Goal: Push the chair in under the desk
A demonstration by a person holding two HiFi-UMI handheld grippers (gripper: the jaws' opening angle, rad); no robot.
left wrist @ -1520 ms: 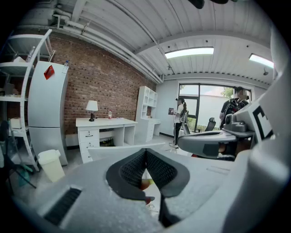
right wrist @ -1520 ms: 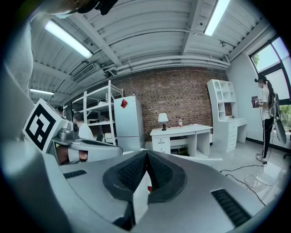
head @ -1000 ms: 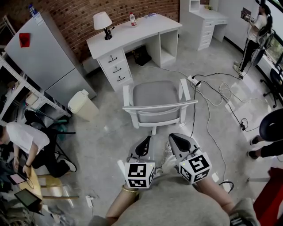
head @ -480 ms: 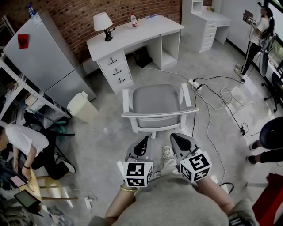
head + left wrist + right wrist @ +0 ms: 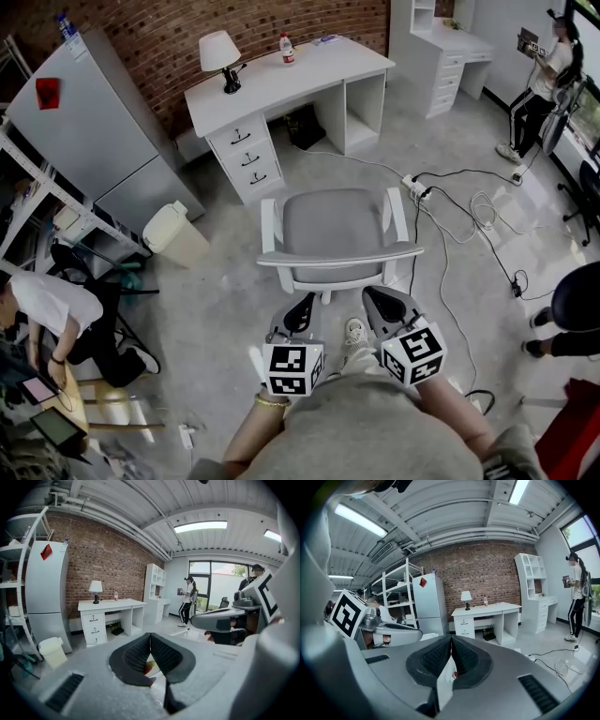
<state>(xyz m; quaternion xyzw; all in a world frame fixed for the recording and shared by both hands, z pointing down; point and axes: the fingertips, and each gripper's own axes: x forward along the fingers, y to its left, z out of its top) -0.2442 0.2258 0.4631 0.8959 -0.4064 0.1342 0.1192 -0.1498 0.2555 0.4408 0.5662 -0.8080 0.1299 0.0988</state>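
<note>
Both pairs of jaws are being held fully together with nothing gripped, as the left gripper (image 5: pixel 304 300) and the right gripper (image 5: pixel 369 294) are being carried side by side. The chair (image 5: pixel 335 225) is being faced just ahead of the tips, its backrest rail nearest; contact cannot be told. Beyond it, bare floor is being left open up to the desk (image 5: pixel 291 75), well apart from the chair. Right of the jaws, a cable (image 5: pixel 441 272) is being trailed across the floor. In both gripper views the chair is being largely hidden behind each gripper's own body
</note>
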